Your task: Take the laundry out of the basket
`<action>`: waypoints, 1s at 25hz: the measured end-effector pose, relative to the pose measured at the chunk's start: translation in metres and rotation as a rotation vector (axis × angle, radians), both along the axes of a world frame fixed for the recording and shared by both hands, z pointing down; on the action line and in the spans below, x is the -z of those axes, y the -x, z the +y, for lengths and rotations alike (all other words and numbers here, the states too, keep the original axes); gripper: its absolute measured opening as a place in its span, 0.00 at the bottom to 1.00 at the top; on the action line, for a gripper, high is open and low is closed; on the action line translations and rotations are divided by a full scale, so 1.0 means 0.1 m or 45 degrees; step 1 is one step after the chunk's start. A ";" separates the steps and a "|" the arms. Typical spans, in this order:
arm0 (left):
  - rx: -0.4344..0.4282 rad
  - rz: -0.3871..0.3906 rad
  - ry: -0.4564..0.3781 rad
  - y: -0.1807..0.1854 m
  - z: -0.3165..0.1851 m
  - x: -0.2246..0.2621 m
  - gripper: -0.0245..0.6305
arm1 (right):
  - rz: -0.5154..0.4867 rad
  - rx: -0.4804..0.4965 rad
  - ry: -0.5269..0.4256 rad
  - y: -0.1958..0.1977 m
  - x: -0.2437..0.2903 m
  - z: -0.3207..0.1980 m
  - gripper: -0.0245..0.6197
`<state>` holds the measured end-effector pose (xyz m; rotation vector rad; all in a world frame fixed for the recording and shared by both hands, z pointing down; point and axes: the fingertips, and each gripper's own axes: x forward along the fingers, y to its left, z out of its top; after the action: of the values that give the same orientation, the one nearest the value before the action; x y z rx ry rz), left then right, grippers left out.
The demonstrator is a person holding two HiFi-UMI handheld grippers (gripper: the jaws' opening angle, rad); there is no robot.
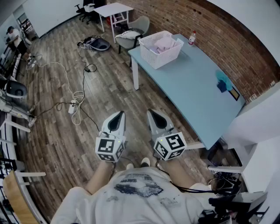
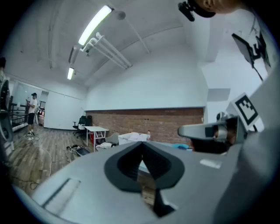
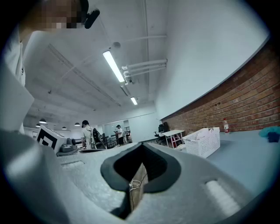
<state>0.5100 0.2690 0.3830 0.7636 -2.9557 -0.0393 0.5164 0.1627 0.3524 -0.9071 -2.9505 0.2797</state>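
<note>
Two claws: left claw point(image 1: 117, 118), right claw point(image 1: 155, 117). Two marker cubes point(image 1: 108, 148), one per claw. One blue worktop point(image 1: 192, 87). On it: one white basket point(image 1: 151, 57), one bottle point(image 1: 191, 38), one blue cloth point(image 1: 224, 81). One laundry heap point(image 1: 164, 43) in basket, pieces can't be counted. One white table point(image 1: 113, 8). One grey chair point(image 1: 139, 24). One bag point(image 1: 96, 43) on floor. Two people point(image 3: 86, 133) in right gripper view.

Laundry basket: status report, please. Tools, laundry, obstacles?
Left tool and right tool shut, empty. Laundry untouched in white basket on far table end. No obstruction seen; bottle stands beside basket.
</note>
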 end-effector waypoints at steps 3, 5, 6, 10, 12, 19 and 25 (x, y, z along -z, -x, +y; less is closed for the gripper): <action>-0.003 0.020 -0.003 -0.09 0.01 -0.03 0.02 | 0.017 0.006 0.000 -0.08 -0.02 0.03 0.03; -0.014 0.028 -0.003 -0.14 0.01 -0.04 0.02 | 0.024 0.004 0.001 -0.12 -0.03 0.04 0.03; -0.021 0.030 -0.001 -0.16 0.00 -0.04 0.02 | 0.023 0.002 0.000 -0.14 -0.02 0.05 0.03; -0.033 0.041 -0.007 -0.16 -0.05 -0.05 0.02 | 0.023 0.002 0.006 -0.14 -0.02 0.01 0.03; -0.034 0.054 -0.014 -0.13 -0.10 -0.08 0.02 | 0.032 0.007 0.028 -0.13 -0.03 -0.05 0.03; -0.024 0.075 -0.017 -0.03 -0.36 -0.17 0.02 | 0.064 0.004 0.047 -0.04 -0.13 -0.37 0.03; -0.021 0.078 -0.005 0.16 -0.45 -0.18 0.02 | 0.073 0.010 0.068 0.13 -0.17 -0.49 0.03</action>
<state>0.4941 0.2237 0.4012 0.7732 -2.8922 -0.0661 0.5034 0.1136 0.3697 -0.9007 -2.8997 0.3791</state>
